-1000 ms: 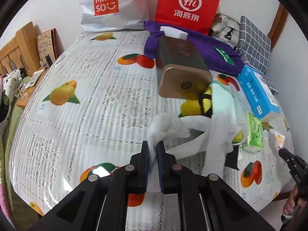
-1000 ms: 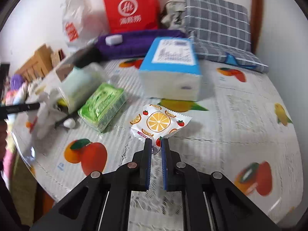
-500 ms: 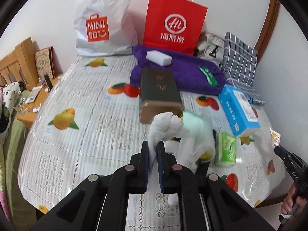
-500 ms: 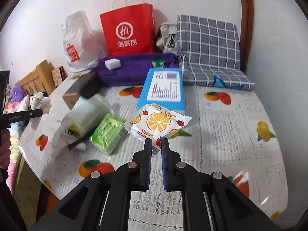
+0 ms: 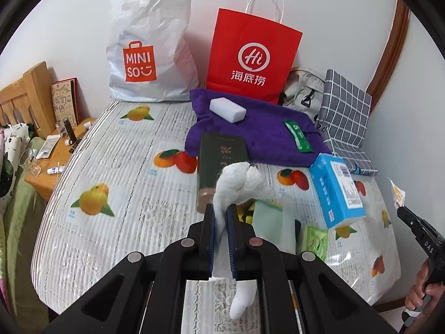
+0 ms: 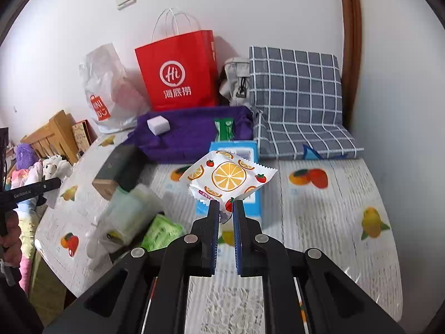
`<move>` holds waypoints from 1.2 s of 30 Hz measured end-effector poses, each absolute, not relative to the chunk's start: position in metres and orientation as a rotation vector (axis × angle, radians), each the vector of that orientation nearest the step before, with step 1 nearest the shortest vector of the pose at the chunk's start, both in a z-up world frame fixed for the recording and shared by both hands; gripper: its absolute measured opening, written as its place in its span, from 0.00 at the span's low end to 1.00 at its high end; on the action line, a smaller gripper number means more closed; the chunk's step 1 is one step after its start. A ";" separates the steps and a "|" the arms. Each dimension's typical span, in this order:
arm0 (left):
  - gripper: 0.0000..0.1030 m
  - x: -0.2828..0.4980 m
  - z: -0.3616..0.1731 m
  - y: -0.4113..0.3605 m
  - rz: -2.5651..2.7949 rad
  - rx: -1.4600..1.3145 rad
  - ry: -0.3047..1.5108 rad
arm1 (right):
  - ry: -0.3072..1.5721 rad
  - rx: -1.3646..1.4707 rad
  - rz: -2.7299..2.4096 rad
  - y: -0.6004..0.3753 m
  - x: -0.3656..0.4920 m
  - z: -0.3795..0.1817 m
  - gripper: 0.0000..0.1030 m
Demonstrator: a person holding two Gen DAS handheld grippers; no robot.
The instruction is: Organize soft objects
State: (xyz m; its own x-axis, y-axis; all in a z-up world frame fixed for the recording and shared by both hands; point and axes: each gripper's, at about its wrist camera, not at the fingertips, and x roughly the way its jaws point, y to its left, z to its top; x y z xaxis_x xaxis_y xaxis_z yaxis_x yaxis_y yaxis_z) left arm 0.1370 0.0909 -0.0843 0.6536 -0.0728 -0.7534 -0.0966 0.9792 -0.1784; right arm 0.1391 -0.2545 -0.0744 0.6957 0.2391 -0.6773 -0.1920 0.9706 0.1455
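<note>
My left gripper (image 5: 221,211) is shut on a white sock (image 5: 239,181) and holds it above the table; its loose end hangs down below the fingers. My right gripper (image 6: 224,208) is shut on the corner of a white packet with an orange-slice print (image 6: 228,176), lifted off the table. A purple towel (image 5: 258,136) lies at the back of the table, with a white block (image 5: 227,110) and a green packet (image 5: 298,137) on it. It also shows in the right wrist view (image 6: 192,136).
On the fruit-print tablecloth (image 5: 125,194) lie a dark gold-ended box (image 5: 222,164), a blue tissue pack (image 5: 335,189), a green wipes pack (image 5: 314,240) and a pale green bundle (image 5: 267,220). A red paper bag (image 5: 251,58), a white MINISO bag (image 5: 147,50) and a checked cushion (image 6: 294,97) stand behind.
Both grippers have risen and pulled back from the table. The sock and the orange-print packet have lifted off the surface with them.
</note>
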 end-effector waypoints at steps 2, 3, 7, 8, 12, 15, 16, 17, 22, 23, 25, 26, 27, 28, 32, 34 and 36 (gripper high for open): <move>0.08 0.143 -0.082 0.091 0.011 -0.219 0.859 | 0.768 0.065 0.244 -0.251 0.148 -0.071 0.10; 0.08 0.147 -0.080 0.091 0.010 -0.221 0.860 | 0.771 0.063 0.239 -0.250 0.151 -0.069 0.10; 0.08 0.160 -0.075 0.088 0.011 -0.203 0.854 | 0.765 0.068 0.240 -0.245 0.168 -0.063 0.10; 0.08 0.163 -0.073 0.088 0.006 -0.200 0.851 | 0.763 0.067 0.240 -0.243 0.172 -0.062 0.10; 0.08 0.180 -0.069 0.086 -0.002 -0.197 0.842 | 0.754 0.064 0.253 -0.238 0.188 -0.055 0.10; 0.08 0.195 -0.068 0.085 -0.006 -0.198 0.846 | 0.747 0.069 0.275 -0.235 0.202 -0.051 0.10; 0.08 0.200 -0.067 0.084 -0.009 -0.198 0.846 | 0.746 0.072 0.281 -0.234 0.205 -0.050 0.10; 0.08 0.205 -0.066 0.083 -0.011 -0.198 0.846 | 0.745 0.075 0.287 -0.232 0.210 -0.049 0.10; 0.08 0.229 -0.065 0.080 -0.013 -0.197 0.849 | 0.745 0.077 0.300 -0.226 0.229 -0.046 0.11; 0.08 0.234 -0.065 0.080 -0.013 -0.198 0.851 | 0.747 0.075 0.305 -0.224 0.234 -0.046 0.11; 0.08 0.244 -0.067 0.080 -0.007 -0.196 0.859 | 0.750 0.071 0.311 -0.221 0.244 -0.047 0.11; 0.08 0.249 -0.067 0.079 -0.006 -0.194 0.862 | 0.752 0.067 0.314 -0.219 0.248 -0.048 0.11; 0.08 0.255 -0.068 0.079 -0.004 -0.192 0.864 | 0.752 0.063 0.315 -0.217 0.253 -0.049 0.11; 0.08 0.258 -0.068 0.079 -0.002 -0.192 0.865 | 0.753 0.060 0.319 -0.215 0.258 -0.050 0.11; 0.08 0.277 -0.070 0.077 0.000 -0.192 0.875 | 0.763 0.054 0.329 -0.209 0.276 -0.054 0.11; 0.08 0.286 -0.070 0.076 -0.003 -0.191 0.881 | 0.767 0.052 0.329 -0.206 0.287 -0.055 0.11; 0.08 0.295 -0.071 0.074 -0.001 -0.182 0.886 | 0.773 0.053 0.327 -0.204 0.297 -0.057 0.11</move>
State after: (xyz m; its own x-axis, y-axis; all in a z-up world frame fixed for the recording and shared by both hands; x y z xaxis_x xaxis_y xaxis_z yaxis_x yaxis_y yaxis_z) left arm 0.2951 0.0740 -0.0711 0.6333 -0.0759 -0.7701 -0.0746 0.9846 -0.1584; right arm 0.2973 -0.2039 -0.0568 0.6677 0.3093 -0.6772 -0.2706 0.9482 0.1663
